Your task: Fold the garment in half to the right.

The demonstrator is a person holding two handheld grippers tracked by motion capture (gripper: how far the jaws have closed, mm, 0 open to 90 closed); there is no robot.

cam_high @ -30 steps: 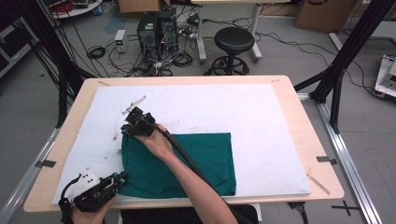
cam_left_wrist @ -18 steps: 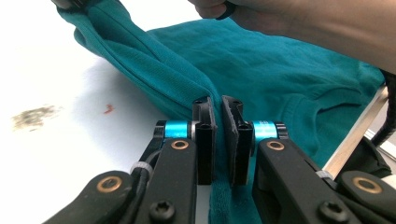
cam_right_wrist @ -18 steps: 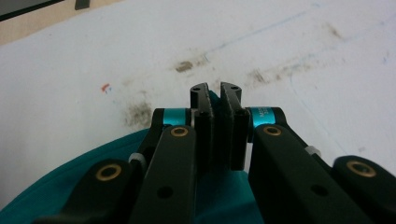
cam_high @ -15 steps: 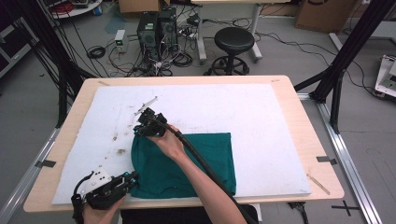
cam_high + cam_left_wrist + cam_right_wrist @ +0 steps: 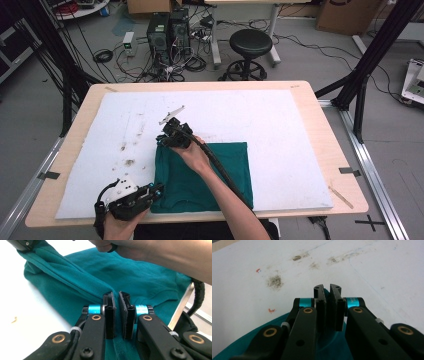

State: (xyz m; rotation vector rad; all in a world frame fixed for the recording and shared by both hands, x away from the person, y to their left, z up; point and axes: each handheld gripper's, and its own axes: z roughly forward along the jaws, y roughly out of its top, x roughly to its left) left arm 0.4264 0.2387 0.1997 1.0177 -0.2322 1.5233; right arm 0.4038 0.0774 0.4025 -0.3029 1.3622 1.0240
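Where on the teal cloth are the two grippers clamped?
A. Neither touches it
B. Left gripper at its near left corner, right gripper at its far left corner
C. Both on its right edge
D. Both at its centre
B: the left gripper pinches the teal cloth at its near left corner, and the right gripper pinches the far left corner.

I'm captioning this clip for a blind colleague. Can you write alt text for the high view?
A person folds a teal cloth on a white-covered table: the right gripper pinches the cloth's far left corner, and the left gripper clamps its near left edge. Beyond the table stand a black stool and computer towers amid floor cables.
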